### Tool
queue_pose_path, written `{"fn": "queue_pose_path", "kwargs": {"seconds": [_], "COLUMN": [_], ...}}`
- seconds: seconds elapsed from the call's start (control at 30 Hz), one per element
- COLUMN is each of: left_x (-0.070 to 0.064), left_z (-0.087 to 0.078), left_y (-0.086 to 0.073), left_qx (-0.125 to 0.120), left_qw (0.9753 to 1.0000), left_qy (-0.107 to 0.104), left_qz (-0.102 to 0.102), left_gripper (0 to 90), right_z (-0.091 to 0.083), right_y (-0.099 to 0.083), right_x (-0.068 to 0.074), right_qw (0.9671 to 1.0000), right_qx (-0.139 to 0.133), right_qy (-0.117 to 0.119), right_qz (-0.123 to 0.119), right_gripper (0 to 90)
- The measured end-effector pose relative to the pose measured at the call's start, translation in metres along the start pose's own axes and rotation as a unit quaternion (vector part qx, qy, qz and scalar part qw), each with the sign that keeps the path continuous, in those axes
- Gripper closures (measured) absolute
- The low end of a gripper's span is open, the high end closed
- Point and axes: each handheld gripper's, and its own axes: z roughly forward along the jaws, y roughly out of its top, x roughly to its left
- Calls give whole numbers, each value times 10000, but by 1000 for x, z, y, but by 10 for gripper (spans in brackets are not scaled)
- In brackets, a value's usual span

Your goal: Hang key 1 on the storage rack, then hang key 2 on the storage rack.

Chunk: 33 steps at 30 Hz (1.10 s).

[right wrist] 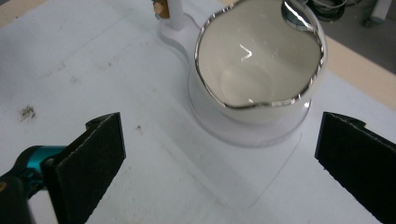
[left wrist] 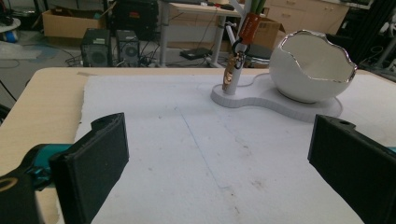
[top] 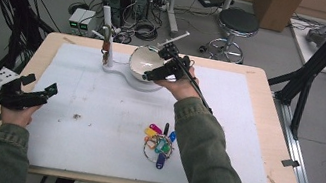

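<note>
My right gripper (top: pixel 161 66) hovers just beside the white bowl (top: pixel 145 61) at the far middle of the mat (top: pixel 96 110), jaws spread wide and empty. My left gripper (top: pixel 39 92) rests at the mat's left edge, its 2 jaws also spread.

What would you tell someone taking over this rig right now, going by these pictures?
Right tool: open, holding nothing, hovering at the white eggshell-shaped bowl, which looks empty.
Left tool: open, holding nothing, at the left edge of the white mat.
The bowl sits on a white stand at the far side of the mat; a small keyring hangs from the stand's post.
A bunch of coloured key tags lies on the mat near the person's side, untouched by either tool.
Done: apparently nothing placed in the bowl.
Left: probably picking up the tags and moving them to the bowl or post.
</note>
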Motion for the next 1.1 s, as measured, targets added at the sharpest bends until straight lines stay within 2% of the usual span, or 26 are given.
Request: {"fn": "queue_pose_path", "kwargs": {"seconds": [0.27, 0.47, 0.73, 1.1], "left_x": [0, 0, 0, -1], "left_z": [0, 0, 0, 0], "left_y": [0, 0, 0, 0], "left_qx": [-3, 7, 35, 27], "left_qw": [10000, 10000, 10000, 10000], "left_qy": [10, 9, 2, 2], "left_qz": [11, 24, 40, 37], "left_gripper": [56, 56, 56, 56], "right_z": [-4, -12, -18, -16], "right_y": [-33, -45, -60, -80], "right_x": [-9, -10, -8, -9], "right_qw": [9998, 9997, 9997, 9992], "right_qx": [126, 58, 95, 220], "right_qy": [69, 170, 167, 195], "right_qz": [115, 179, 178, 255], "right_gripper": [8, 8, 9, 9]}}
